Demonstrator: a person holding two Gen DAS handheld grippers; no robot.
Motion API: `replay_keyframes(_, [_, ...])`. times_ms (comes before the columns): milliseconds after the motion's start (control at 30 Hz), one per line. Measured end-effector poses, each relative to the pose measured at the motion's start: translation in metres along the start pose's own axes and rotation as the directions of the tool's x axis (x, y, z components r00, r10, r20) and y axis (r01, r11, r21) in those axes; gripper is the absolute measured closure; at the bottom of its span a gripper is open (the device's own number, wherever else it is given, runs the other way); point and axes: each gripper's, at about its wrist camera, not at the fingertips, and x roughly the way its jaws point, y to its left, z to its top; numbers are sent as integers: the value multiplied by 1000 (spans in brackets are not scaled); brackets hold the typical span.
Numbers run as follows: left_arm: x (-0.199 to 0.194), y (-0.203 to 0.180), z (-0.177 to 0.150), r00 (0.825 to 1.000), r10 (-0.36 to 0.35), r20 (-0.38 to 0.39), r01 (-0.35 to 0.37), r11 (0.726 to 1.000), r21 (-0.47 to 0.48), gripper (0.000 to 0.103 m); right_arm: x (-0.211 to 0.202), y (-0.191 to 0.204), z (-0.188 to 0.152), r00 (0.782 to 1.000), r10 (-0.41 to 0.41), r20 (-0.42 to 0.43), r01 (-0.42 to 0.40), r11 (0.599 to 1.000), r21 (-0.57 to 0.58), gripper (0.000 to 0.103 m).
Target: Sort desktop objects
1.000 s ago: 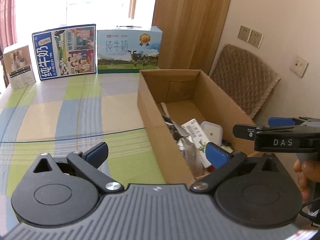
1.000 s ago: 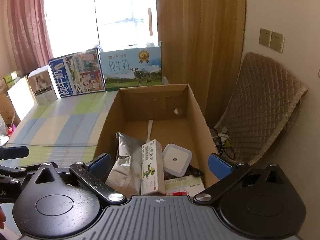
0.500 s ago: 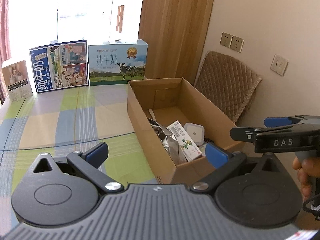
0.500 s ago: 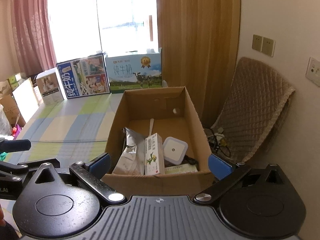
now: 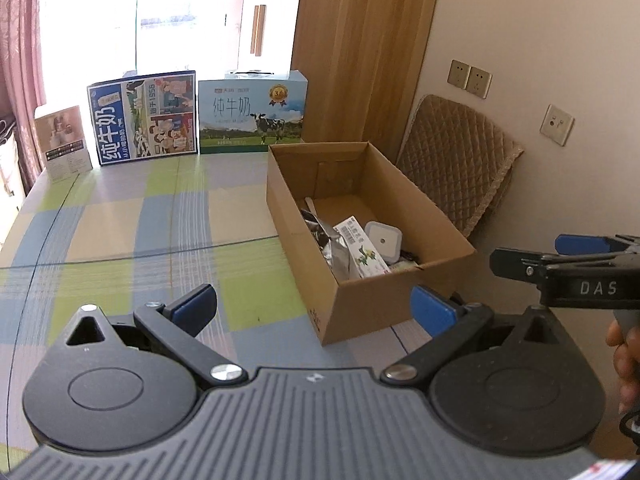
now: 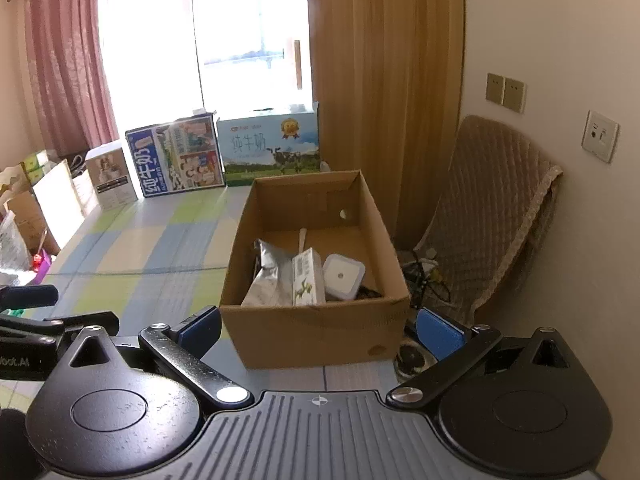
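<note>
Both tongs are wide apart and hold nothing. The left tongs (image 5: 314, 306) hang above the worktop (image 5: 120, 232), on the near left side of the box (image 5: 360, 304). The right tongs (image 6: 320, 330) hang in front of the near wall of the box, a little above it. I judge they are held back like this so that both cameras can see the whole box and the worktop around it.

The box is open at the top and stands on the worktop at its right edge, close to the wall. Inside it, toward the near end, lie the sorted things: a silver pouch (image 6: 266, 276) on the left, a white carton (image 6: 306, 278) leaning beside it in the middle, and a white square device (image 6: 343, 276) on the right, touching the carton. Behind them a pale stick (image 6: 303, 238) lies on the floor of the box, and the far half of the box is bare. Something dark lies under the device; I cannot tell what it is.

Left of the box the checked cloth carries no loose thing. Beyond the box, three printed cartons (image 5: 252, 118) stand upright in a row at the far edge; they seem to be put there as background and not for sorting. So the task looks nearly or fully done. Just right of the box, near the right tongs, a small dark round thing (image 6: 408, 360) shows; it is too unclear to name.
</note>
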Motion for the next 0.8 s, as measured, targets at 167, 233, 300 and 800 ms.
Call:
replay_keyframes(167, [-19, -7, -10, 1000, 17, 12, -17, 1000, 4, 1, -23, 1, -12, 1000, 3, 12, -3, 1000, 11, 2])
replay_keyframes(233, [-28, -10, -14, 1000, 15, 19, -15, 1000, 8, 2, -30, 3, -16, 1000, 6, 13, -6, 1000, 11, 2])
replay_keyframes(300, [-34, -13, -18, 1000, 16, 22, -16, 1000, 15, 1, -37, 6, -20, 1000, 11, 14, -11, 1000, 8, 2])
replay_keyframes(800, [-62, -4, -40, 998, 52, 39, -51, 999, -16, 1, -60, 24, -31, 999, 33, 18, -33, 999, -6, 2])
